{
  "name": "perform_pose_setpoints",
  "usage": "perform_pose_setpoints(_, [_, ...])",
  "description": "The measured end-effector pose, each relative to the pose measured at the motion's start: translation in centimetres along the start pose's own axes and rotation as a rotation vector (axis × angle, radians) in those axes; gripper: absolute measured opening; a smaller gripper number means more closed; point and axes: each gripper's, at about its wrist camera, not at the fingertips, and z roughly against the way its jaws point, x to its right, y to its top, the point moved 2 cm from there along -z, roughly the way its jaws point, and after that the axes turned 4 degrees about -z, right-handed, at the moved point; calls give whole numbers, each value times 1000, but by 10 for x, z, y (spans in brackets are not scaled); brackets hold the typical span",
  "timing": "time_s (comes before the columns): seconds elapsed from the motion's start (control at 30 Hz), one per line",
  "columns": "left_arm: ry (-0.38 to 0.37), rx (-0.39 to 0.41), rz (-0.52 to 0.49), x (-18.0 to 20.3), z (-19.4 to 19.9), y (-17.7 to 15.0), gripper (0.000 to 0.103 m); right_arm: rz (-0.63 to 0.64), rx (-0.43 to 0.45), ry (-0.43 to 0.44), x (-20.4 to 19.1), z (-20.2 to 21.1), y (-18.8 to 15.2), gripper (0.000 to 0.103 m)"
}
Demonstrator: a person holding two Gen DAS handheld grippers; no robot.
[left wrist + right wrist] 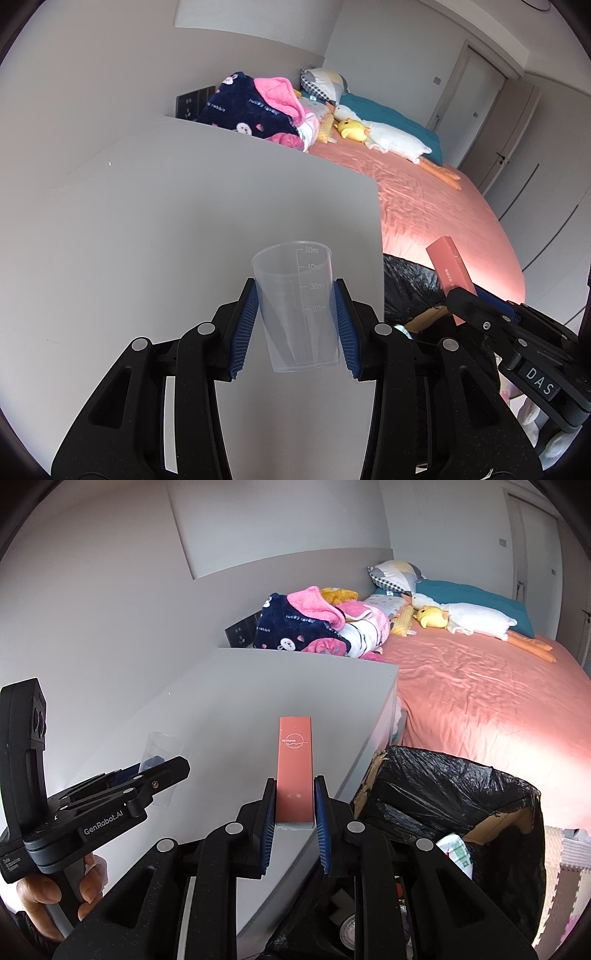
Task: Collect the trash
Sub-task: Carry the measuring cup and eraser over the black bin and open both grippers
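Both my wrist views are evenly lit by soft daylight; nothing is dim. The strongest light falls on the pink bed sheet [491, 701], which washes out to a pale glare near its lower right edge, so the light seems to come from that side. The grey tabletop [184, 206] shows smooth shading and no hard shadows. The fisheye bends the walls and door frames into curves, and black vignette fills the corners. Focus is crisp on my tongs; the clear measuring cup [297, 306] shows its printed marks sharply.
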Motion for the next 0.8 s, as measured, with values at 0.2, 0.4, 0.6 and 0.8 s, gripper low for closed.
perform_pose_setpoints(0.2, [-30, -11, -32, 24, -6, -3, 41, -31, 10, -27, 21, 12, -5, 21])
perform_pose_setpoints(0.4, [-57, -22, -60, 45, -13, -3, 41, -64, 19, -54, 43, 22, -7, 21])
perform_pose_setpoints(0.6, [-81, -29, -98, 68, -16, -3, 41, -95, 31, -74, 64, 31, -11, 21])
perform_pose_setpoints(0.8, [-110, -41, -129, 90, -23, -1, 41, -120, 45, -96, 83, 41, -13, 21])
